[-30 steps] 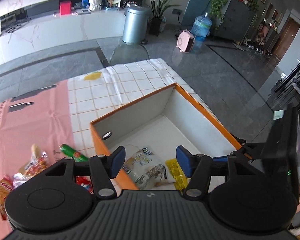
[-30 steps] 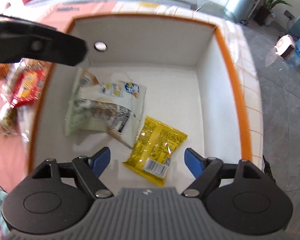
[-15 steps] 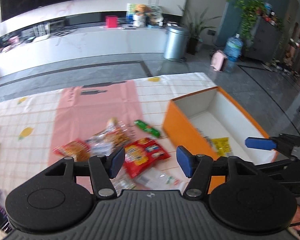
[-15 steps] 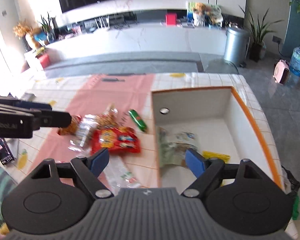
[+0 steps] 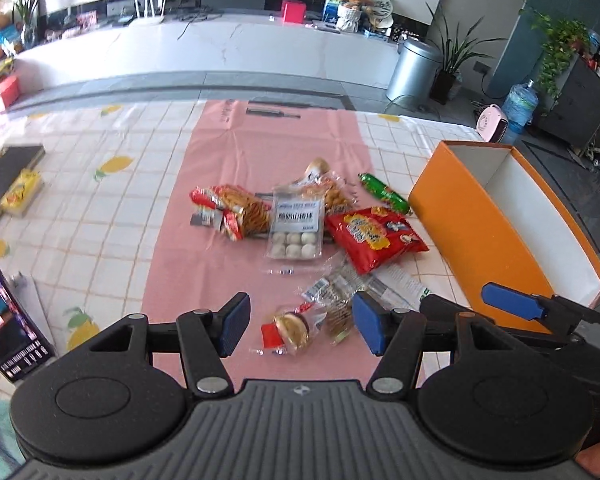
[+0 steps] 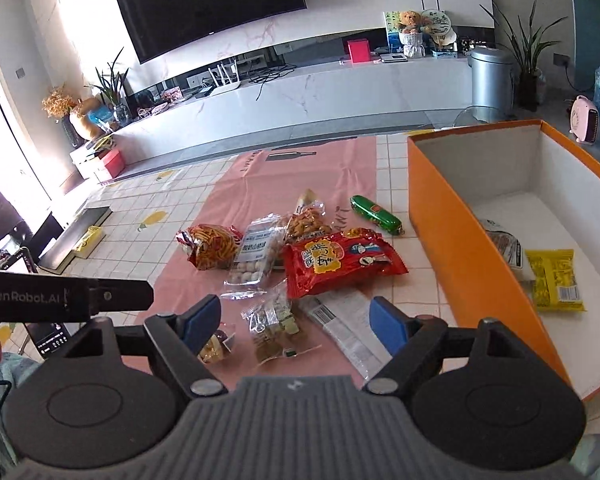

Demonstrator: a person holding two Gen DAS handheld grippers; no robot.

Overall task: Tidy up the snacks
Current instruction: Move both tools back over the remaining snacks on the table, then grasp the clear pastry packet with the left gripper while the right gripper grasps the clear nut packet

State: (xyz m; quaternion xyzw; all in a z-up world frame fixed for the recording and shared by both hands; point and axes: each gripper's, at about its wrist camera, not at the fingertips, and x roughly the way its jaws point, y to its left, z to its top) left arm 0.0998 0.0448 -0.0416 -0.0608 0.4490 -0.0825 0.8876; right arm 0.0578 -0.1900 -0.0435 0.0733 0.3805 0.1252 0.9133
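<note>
Several snack packets lie on a pink cloth (image 5: pixel 220 152): a red bag (image 5: pixel 374 236) (image 6: pixel 340 260), a clear pack of white balls (image 5: pixel 296 224), an orange-stick bag (image 5: pixel 232 212) and a green tube (image 5: pixel 384 194). An orange box (image 5: pixel 496 232) (image 6: pixel 456 240) at the right holds a yellow packet (image 6: pixel 554 280) and a pale packet (image 6: pixel 504 244). My left gripper (image 5: pixel 296 326) is open and empty above small clear packets (image 5: pixel 288 328). My right gripper (image 6: pixel 296 322) is open and empty above a clear packet (image 6: pixel 274 328).
A white tiled tablecloth (image 5: pixel 80 200) covers the table. A dark tray (image 5: pixel 12 164) with a yellow packet (image 5: pixel 20 192) lies far left. A phone (image 5: pixel 4 320) stands at the near left edge. The right gripper (image 5: pixel 512 304) shows in the left wrist view.
Both grippers have pulled back from over the orange box and swung left to face the snack pile on the pink cloth. Both stay open and empty.
</note>
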